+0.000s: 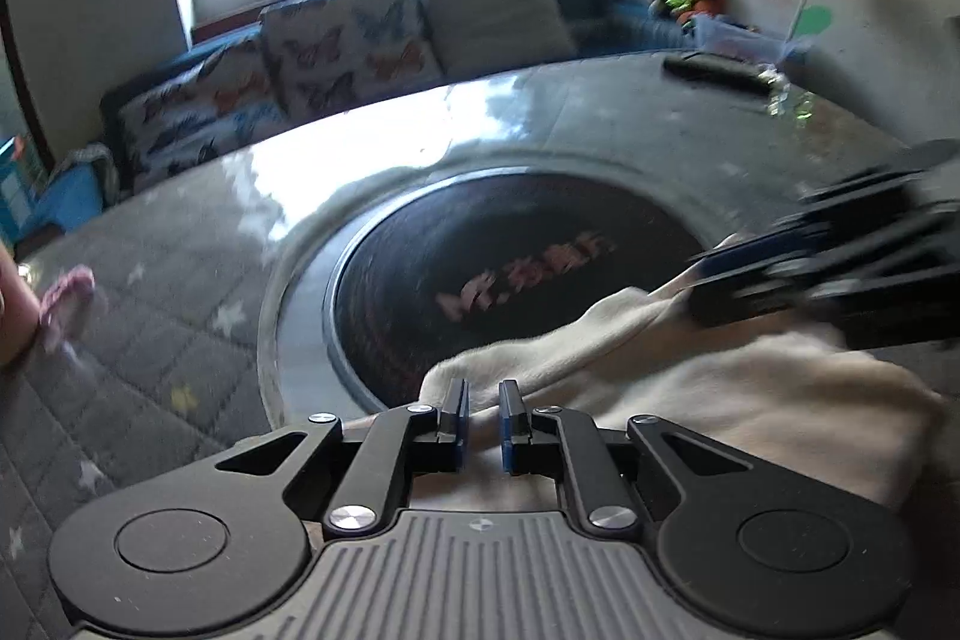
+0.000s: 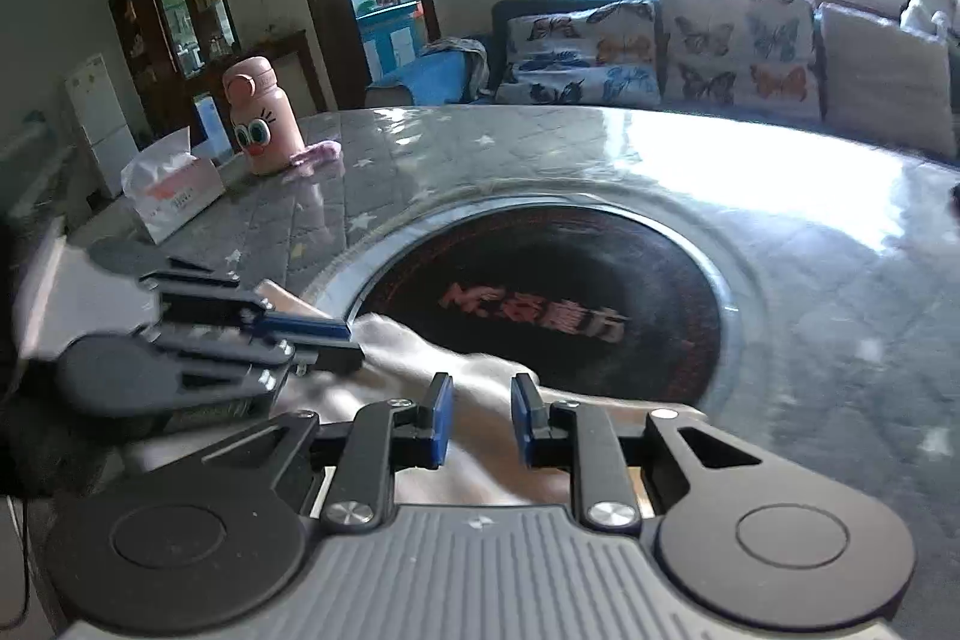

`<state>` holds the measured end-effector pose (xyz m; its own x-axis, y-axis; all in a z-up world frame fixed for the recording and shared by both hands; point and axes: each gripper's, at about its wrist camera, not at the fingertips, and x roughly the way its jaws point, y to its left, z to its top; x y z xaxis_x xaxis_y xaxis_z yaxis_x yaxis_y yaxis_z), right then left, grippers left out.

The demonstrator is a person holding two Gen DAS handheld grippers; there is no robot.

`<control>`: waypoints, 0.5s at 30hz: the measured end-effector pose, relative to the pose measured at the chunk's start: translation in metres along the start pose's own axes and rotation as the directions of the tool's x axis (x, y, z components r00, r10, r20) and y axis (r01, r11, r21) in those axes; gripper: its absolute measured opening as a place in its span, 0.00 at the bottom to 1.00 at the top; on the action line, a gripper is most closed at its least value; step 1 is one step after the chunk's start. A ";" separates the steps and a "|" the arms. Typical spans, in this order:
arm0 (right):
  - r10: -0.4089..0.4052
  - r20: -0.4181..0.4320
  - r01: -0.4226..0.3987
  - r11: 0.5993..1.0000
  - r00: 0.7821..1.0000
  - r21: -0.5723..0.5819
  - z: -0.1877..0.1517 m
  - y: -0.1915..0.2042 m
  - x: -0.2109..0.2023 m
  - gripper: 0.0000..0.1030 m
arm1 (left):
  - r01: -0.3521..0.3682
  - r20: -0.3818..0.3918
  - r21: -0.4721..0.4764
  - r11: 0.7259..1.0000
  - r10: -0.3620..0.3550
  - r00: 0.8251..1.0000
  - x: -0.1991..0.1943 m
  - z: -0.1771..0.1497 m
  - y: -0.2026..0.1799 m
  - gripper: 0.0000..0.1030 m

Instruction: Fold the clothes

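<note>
I judge folding barely begun: my left claw and right claw, jaws slightly apart, straddle the bunched cream fleece garment beneath them.

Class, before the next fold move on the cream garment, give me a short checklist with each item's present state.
1. Left gripper over the cream garment: ok.
2. Left fingers gripping cloth: cannot tell; narrow gap shows.
3. Right gripper open above the garment: ok.
4. Garment lying flat: not ok; bunched, partly over the dark round inset.
5. Pink bottle and tissue box apart from the cloth: ok.
</note>
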<state>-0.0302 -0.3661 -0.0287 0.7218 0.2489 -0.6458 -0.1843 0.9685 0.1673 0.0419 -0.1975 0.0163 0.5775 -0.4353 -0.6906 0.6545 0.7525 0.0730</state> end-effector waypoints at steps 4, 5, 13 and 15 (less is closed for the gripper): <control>-0.060 -0.008 0.060 0.998 0.998 -0.006 -0.019 -0.014 -0.026 0.21 | 0.004 0.006 -0.006 1.000 -0.004 1.000 0.000 -0.001 0.003 0.13; -0.070 -0.015 0.070 0.998 0.997 0.003 -0.023 -0.018 -0.029 0.23 | 0.003 0.007 -0.004 1.000 -0.003 1.000 0.000 -0.001 0.003 0.13; -0.083 -0.029 0.084 0.995 0.996 0.054 -0.034 -0.030 -0.021 0.26 | -0.006 0.009 -0.004 1.000 0.007 1.000 0.000 -0.002 0.002 0.13; -0.099 -0.026 0.100 0.994 0.995 0.040 -0.035 -0.028 -0.018 0.25 | -0.009 0.012 -0.007 1.000 0.009 1.000 0.000 -0.002 0.001 0.13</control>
<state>-0.0613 -0.3976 -0.0473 0.7187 0.1517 -0.6786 -0.0845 0.9877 0.1313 0.0416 -0.1953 0.0147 0.5888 -0.4345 -0.6815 0.6461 0.7596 0.0740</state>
